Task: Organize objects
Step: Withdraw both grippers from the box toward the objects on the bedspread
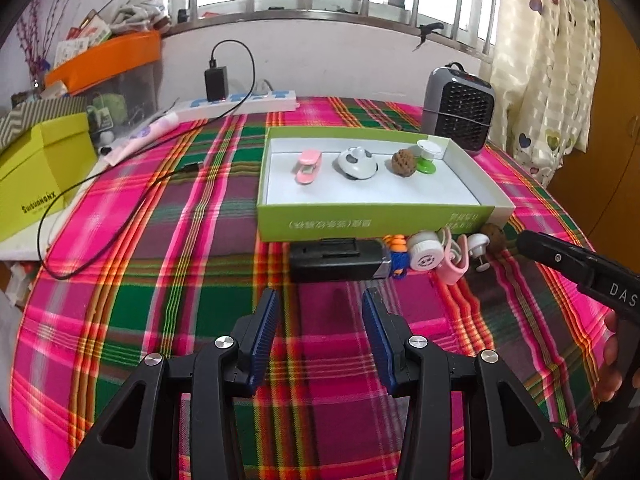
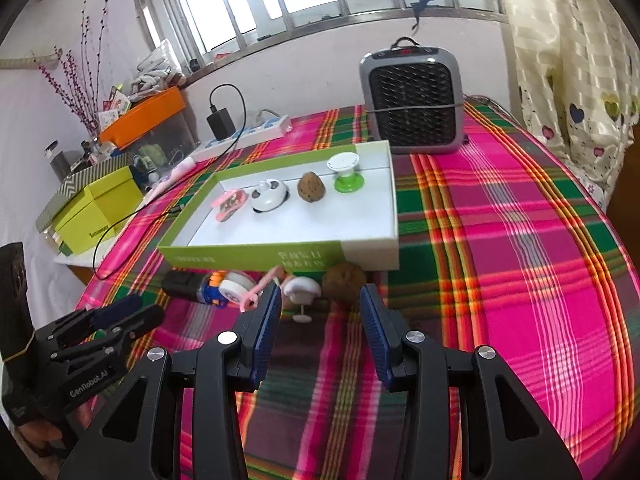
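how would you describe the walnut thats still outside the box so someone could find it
Start at the shallow green cardboard box on the plaid tablecloth. A row of small items lies along its near wall. The rough brown round walnut ends that row, beside a white knob, the only brown thing there.

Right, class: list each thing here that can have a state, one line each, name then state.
green box: open, lid off, four items inside
pink clip: inside the box
walnut: inside the box
second walnut: on the cloth, outside the box
black charger: plugged into the power strip
left gripper: fingers apart, holding nothing
right gripper: fingers apart, holding nothing
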`<action>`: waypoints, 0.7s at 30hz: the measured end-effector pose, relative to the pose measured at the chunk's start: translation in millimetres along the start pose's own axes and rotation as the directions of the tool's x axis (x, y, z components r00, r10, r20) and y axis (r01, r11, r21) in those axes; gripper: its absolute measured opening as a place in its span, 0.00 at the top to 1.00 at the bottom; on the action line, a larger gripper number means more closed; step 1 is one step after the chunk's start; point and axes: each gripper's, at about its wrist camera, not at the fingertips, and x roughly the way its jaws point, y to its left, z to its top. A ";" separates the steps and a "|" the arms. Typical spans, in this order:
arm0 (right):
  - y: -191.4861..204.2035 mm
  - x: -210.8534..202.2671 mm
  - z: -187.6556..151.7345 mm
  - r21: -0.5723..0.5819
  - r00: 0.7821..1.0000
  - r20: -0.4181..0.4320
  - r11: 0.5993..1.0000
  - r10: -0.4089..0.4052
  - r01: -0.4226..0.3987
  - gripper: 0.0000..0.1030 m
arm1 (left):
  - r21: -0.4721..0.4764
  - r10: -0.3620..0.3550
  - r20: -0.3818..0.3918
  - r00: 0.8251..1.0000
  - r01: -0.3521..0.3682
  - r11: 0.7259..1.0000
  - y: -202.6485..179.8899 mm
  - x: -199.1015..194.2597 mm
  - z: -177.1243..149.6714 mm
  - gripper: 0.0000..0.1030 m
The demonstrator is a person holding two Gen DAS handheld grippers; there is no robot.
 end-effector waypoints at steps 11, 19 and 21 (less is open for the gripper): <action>-4.9 2.5 -4.8 -0.003 0.999 -0.042 1.000 -0.006 0.005 0.59 | 0.021 -0.035 -0.033 0.999 0.035 0.999 7.0 15.9 8.3 0.59; -6.5 5.8 -3.9 0.000 0.998 -0.059 1.000 -0.001 0.001 0.57 | 0.111 -0.058 -0.019 0.998 0.060 0.992 3.7 23.0 22.1 0.58; -7.0 7.5 -3.7 -0.001 0.998 -0.065 1.000 -0.002 0.002 0.57 | 0.149 -0.054 -0.008 0.999 0.054 0.987 0.0 23.5 24.8 0.58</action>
